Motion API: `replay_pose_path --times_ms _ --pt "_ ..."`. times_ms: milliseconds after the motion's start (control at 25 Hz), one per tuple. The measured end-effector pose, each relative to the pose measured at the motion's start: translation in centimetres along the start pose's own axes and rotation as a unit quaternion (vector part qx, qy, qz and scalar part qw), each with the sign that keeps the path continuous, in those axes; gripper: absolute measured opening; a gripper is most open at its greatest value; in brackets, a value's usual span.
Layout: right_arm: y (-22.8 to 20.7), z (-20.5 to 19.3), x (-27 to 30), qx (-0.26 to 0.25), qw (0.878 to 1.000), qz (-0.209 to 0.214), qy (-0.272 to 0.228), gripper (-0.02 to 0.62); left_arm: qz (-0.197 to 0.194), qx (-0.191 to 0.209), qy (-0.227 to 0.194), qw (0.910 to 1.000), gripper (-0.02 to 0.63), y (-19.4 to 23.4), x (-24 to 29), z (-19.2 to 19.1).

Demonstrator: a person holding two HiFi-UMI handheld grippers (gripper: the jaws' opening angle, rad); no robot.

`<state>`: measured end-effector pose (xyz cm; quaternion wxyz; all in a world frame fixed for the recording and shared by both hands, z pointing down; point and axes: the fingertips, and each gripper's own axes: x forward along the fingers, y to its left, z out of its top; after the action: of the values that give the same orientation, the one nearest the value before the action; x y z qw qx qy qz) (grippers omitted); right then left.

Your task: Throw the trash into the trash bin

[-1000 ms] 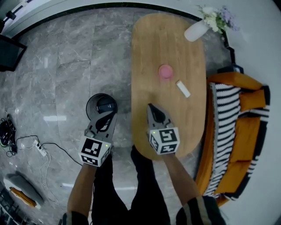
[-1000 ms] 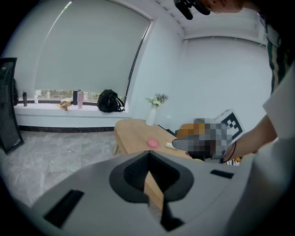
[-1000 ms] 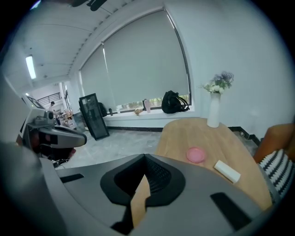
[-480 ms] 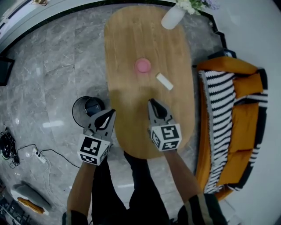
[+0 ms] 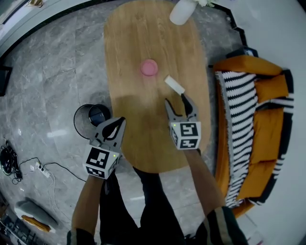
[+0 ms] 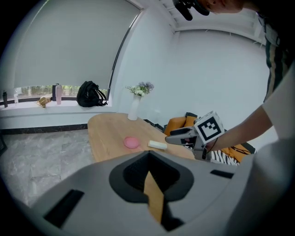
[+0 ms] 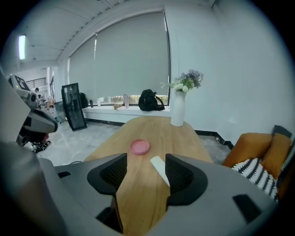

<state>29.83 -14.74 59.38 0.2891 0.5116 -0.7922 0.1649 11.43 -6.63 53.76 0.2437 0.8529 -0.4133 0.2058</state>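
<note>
Head view: oval wooden desk (image 5: 138, 38) on a grey marble floor (image 5: 52, 67), white wall round the far side. Orange sofa (image 5: 267, 91) with a black-and-white striped throw (image 5: 241, 129) sits along the desk's right edge. White vase (image 5: 181, 10) at the far end of the desk, flowers in it per the right gripper view. Black backpack (image 7: 149, 100) on the window sill under a drawn blind. Round black trash bin (image 5: 75, 122) stands on the floor just beside the desk's left edge, something dark inside. Power strip (image 5: 44, 164) and cable on the floor lower left. On the desk: pink round lid (image 5: 149, 67) near the middle, white oblong scrap (image 5: 175, 85) just right of it, the two apart. Both bare forearms reach forward from the bottom of frame, both claws pitched forward and down. Left claw (image 5: 120, 120) hangs over the desk's left edge, next to the bin; tips pressed together, nothing in them, only a thin sliver of desk shows through in the left gripper view. Right claw (image 5: 175, 100) is over the desk, aimed at the white scrap; jaws opening, spread wide. The scrap lies flat on the wood just ahead of the tips, its near end in the gap close to the right-hand jaw; pads not pressing it, contact can't be told. Lid well clear of both claws.
</note>
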Motion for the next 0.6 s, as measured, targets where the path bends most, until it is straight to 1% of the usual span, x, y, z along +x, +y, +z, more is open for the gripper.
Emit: replay_pose_path --times_ms 120,200,280,440,600 --pt "-2.3 -1.4 2.0 -0.016 0.999 -0.014 0.03 0.238 0.001 -0.003 0.003 1.0 -0.002 -0.1 0.7 -0.2" --pt "-3.2 -1.7 3.3 -0.027 0.999 -0.019 0.04 0.239 0.001 -0.005 0.006 1.0 -0.002 -0.1 1.1 -0.6" --pt "-3.7 -2.6 4.6 -0.041 0.997 -0.022 0.06 0.238 0.002 -0.008 0.011 0.9999 0.0 0.2 1.3 -1.1" --pt "-5.2 -5.3 6.6 -0.069 0.991 -0.034 0.113 0.238 0.007 -0.016 0.018 0.9997 -0.002 0.4 1.7 -2.0" --pt "-6.7 -7.2 7.8 -0.074 0.984 -0.05 0.156 0.236 0.014 -0.022 0.022 0.9994 -0.002 1.1 2.0 -2.7"
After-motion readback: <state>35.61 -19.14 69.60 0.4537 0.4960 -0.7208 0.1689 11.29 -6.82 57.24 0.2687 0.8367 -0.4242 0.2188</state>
